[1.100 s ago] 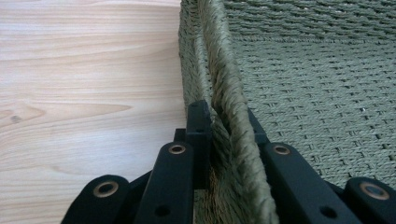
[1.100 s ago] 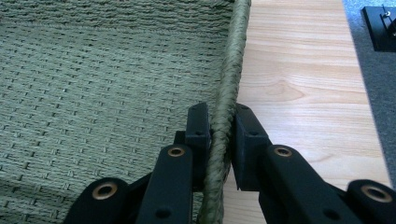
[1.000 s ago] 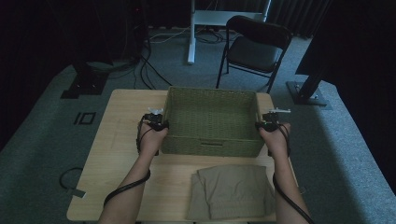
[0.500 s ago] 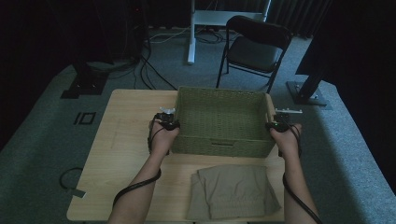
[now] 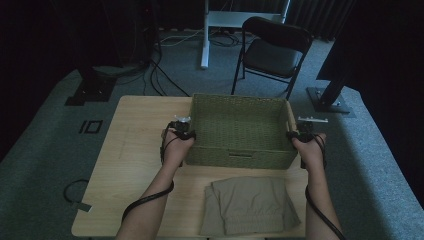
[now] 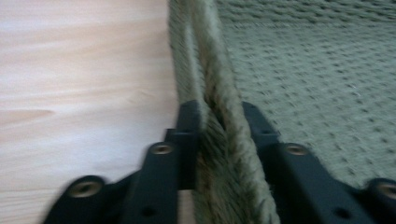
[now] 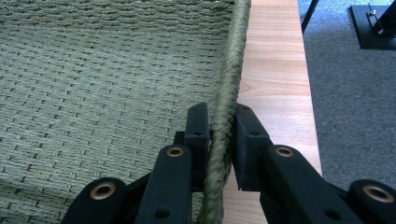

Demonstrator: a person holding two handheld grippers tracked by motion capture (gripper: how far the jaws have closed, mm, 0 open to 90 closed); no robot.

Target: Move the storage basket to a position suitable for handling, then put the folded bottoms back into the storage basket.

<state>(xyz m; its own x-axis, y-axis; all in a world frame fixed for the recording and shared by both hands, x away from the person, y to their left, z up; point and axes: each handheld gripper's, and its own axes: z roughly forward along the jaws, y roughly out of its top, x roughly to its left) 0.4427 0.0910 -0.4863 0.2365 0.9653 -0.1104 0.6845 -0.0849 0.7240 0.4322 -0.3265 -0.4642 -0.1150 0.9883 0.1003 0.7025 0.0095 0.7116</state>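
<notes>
Left gripper [image 5: 186,131] sits at the left wall of the woven basket [image 5: 240,131], jaws straddling the rim, one jaw outside over the table [image 5: 135,145], one inside the basket. Its jaws have just been opening; in the left gripper view [image 6: 218,122] the wall still stands between them, the outer jaw close against the weave, a slight gap on the inner side, blurred so contact is hard to tell. Right gripper [image 5: 299,134] mirrors it at the right wall, jaws astride the braided rim. Its jaws have also just been opening a little; in the right gripper view [image 7: 220,126] the rim [image 7: 229,93] runs between the pads, left pad against it, thin gap at the right pad. Both forearms come in from the bottom edge, hands level with the basket's near half.

Nearest the person, a folded olive-tan garment [image 5: 249,205] lies flat on the table's near edge, just in front of the basket, apart from it. Basket stands upright on the table's middle-far part, shifted toward the right edge, inside looks bare weave. Beyond the table: grey carpet, a black folding chair [image 5: 272,52], a white desk leg [image 5: 205,35], cables on the floor.
</notes>
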